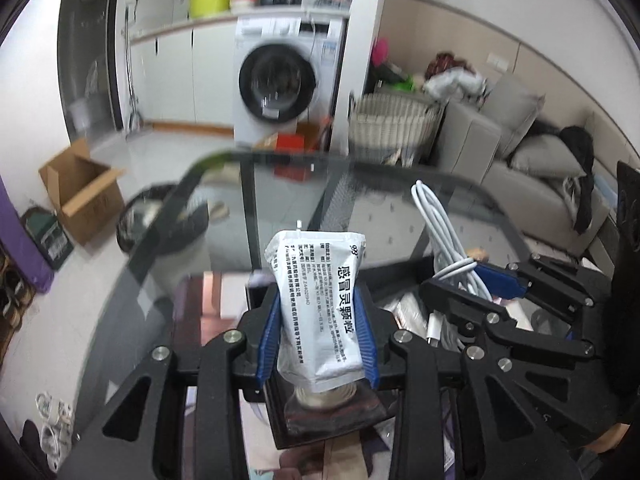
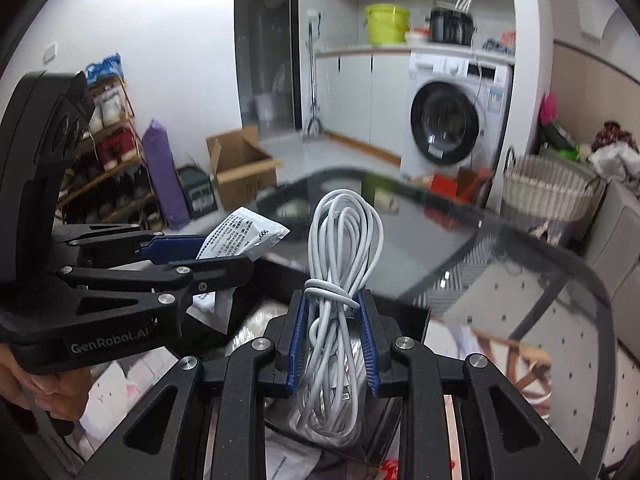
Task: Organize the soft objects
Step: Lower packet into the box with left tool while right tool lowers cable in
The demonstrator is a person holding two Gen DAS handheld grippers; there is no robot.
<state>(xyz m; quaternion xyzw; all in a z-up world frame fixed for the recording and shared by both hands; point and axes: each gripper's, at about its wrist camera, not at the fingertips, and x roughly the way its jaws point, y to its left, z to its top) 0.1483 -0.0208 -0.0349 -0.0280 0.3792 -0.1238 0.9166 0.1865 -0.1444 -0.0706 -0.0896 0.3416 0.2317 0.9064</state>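
My left gripper (image 1: 320, 312) is shut on a white medicine sachet (image 1: 316, 300) with black print, held upright above a glass table (image 1: 400, 208). The sachet also shows in the right wrist view (image 2: 244, 236), with the left gripper (image 2: 208, 256) at the left. My right gripper (image 2: 332, 320) is shut on a coiled white cable (image 2: 340, 272), held upright. In the left wrist view the cable (image 1: 440, 232) and the right gripper (image 1: 496, 284) are at the right. Under both grippers stands a black box (image 1: 280, 412) with packets and soft items.
Beyond the glass table are a washing machine (image 1: 280, 84), a woven basket (image 1: 392, 124), a grey sofa (image 1: 532, 160) with clothes, an open cardboard box (image 1: 80, 192) and a shoe rack (image 2: 108, 160).
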